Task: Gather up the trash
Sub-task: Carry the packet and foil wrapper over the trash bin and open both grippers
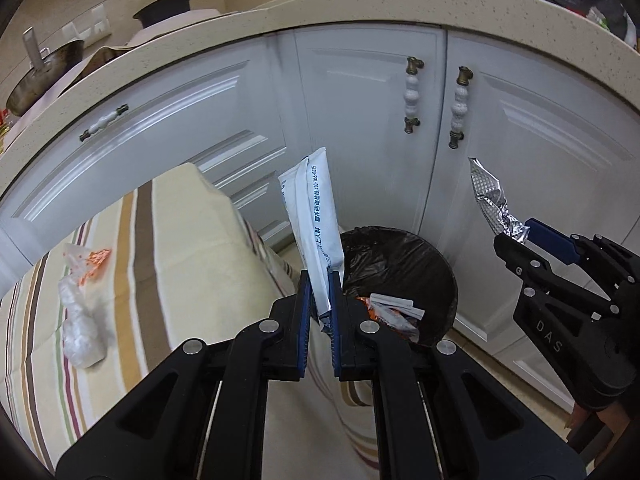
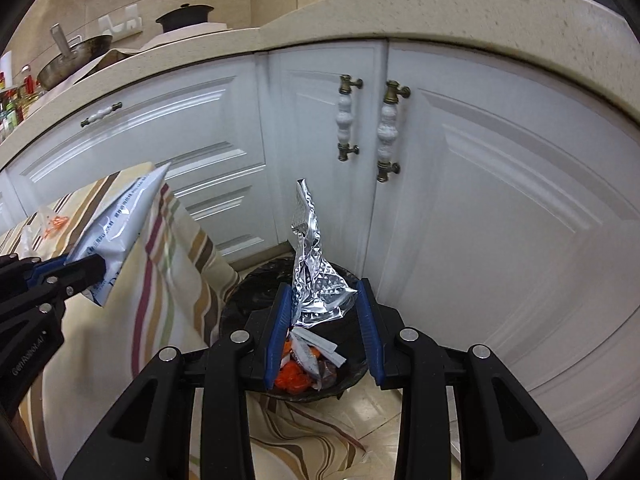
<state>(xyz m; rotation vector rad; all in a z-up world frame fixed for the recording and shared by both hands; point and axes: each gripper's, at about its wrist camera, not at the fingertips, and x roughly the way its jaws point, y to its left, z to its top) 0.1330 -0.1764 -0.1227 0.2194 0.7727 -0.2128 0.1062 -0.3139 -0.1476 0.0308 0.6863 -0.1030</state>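
My left gripper [image 1: 319, 280] is shut on a white sachet with blue print [image 1: 316, 216] and holds it upright near the table's edge, beside the bin; the sachet also shows in the right wrist view [image 2: 116, 224]. My right gripper [image 2: 324, 292] stands over the black-lined trash bin [image 2: 256, 292]; its jaws stand apart with a crumpled silver foil wrapper [image 2: 310, 268] between them, touching the left pad. In the left wrist view the right gripper [image 1: 510, 236] pinches that foil [image 1: 490, 196]. The bin [image 1: 400, 260] holds orange and white wrappers [image 2: 304, 360].
A striped tablecloth [image 1: 168, 248] covers the table on the left, with a clear plastic wrapper with orange print [image 1: 80, 304] on it. White cabinet doors with ceramic handles [image 2: 346, 116] stand behind the bin under a speckled counter [image 1: 360, 4] with pans [image 1: 44, 76].
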